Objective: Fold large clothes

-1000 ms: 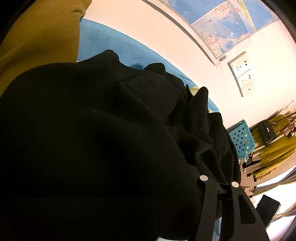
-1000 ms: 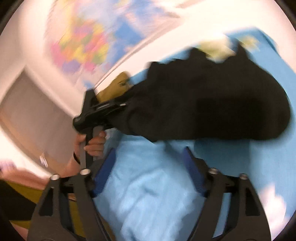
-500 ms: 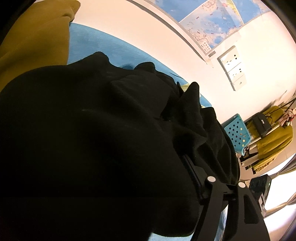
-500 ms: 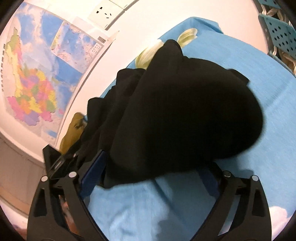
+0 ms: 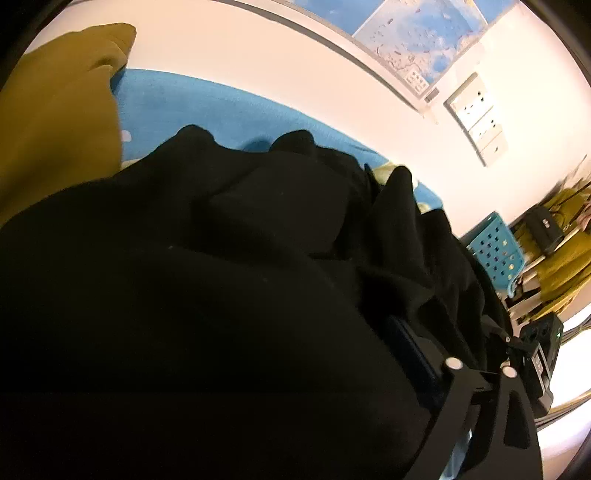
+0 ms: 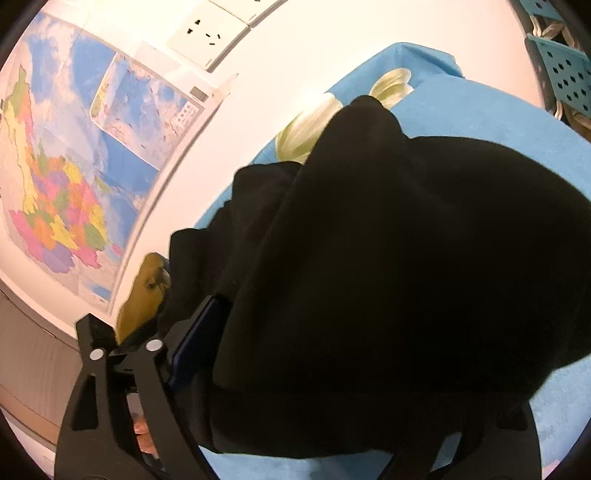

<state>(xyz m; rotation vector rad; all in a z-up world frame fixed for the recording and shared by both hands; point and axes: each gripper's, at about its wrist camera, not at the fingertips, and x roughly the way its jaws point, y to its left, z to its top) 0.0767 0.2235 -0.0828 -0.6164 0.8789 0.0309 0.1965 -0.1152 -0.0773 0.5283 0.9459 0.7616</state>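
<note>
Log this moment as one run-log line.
phase: fold | item: black garment bunched on blue sheet | left hand-held gripper: buried in cloth

A pale cream wall (image 6: 288,88) is running behind a bright blue bed cover (image 5: 207,107). A colourful printed map (image 6: 55,177) is hanging on it beside a white socket plate (image 6: 208,31). A blue perforated plastic crate (image 5: 495,247) is sitting near mustard-yellow fabric (image 5: 565,258) under warm light.
</note>
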